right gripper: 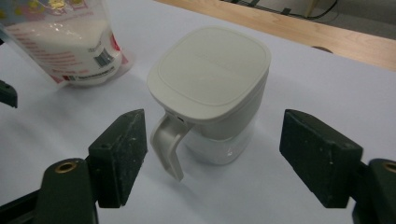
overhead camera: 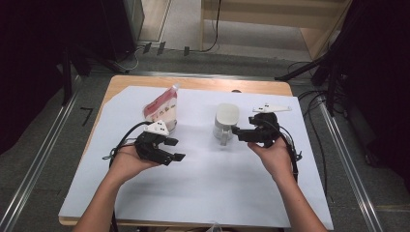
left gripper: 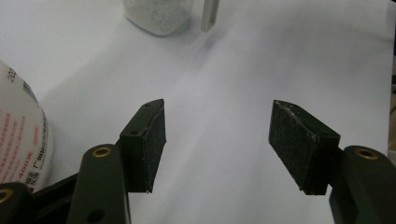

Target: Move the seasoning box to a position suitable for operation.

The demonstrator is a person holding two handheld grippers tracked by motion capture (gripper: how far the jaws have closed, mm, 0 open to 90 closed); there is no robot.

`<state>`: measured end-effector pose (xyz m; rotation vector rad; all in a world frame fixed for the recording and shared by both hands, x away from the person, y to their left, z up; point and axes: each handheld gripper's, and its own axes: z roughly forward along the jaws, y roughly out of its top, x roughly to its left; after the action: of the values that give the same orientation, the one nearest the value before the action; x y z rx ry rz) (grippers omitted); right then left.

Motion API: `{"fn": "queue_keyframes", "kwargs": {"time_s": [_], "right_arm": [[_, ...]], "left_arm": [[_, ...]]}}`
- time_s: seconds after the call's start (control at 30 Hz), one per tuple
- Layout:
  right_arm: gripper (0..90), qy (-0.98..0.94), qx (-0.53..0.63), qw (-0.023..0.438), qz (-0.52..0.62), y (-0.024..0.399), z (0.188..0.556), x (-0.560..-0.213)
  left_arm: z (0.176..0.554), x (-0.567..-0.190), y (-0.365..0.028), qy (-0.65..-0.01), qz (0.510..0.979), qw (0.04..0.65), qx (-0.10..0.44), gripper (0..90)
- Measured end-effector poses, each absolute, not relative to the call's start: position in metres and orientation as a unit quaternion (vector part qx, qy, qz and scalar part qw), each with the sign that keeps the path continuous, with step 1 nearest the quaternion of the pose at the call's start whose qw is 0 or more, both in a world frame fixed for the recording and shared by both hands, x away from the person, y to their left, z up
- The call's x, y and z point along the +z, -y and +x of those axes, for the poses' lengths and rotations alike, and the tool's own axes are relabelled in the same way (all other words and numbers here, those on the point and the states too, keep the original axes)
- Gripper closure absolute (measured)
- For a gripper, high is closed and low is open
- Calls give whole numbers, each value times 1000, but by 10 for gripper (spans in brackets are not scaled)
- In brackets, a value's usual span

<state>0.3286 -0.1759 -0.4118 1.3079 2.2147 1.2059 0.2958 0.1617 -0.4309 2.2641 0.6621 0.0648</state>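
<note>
— High view first: where does the lidded jar (overhead camera: 226,123) sit?
— Right of centre on the white sheet (overhead camera: 203,193) over the tabletop, upright, handle toward the lower edge. The right tongs (overhead camera: 237,131) are just beside it, jaws apart, gripping nothing.
— And the left tongs (overhead camera: 176,149)?
— Left of centre, jaws spread and empty. The refill pouch (overhead camera: 162,108) stands behind them.

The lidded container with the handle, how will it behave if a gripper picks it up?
The container looks like stiff plastic, so probably rigid. Its smooth walls may slip; the handle seems safer. The lid might lift off.
</note>
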Motion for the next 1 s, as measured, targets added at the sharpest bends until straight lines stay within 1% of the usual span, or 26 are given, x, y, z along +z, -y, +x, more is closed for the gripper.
{"fn": "queue_keyframes", "kwargs": {"time_s": [0.27,0.3,0.4,0.43,0.73,0.77,1.0], "right_arm": [[167,-755,415,160,482,160,338,-414],[145,-748,415,166,490,157,340,-416],[136,-739,414,170,503,153,342,-418],[132,-736,410,178,508,148,343,-420],[106,-723,403,183,530,130,348,-431],[90,-721,398,197,532,126,349,-433],[82,-704,396,199,555,118,350,-441]], "left_arm": [[296,-431,-161,-254,889,379,26,375],[296,-431,-162,-254,890,378,26,375],[296,-431,-161,-254,890,377,25,375],[296,-432,-161,-258,888,379,23,376],[296,-433,-160,-257,888,380,20,376],[296,-433,-160,-257,888,380,20,376],[296,-433,-160,-255,890,378,20,376]]}}
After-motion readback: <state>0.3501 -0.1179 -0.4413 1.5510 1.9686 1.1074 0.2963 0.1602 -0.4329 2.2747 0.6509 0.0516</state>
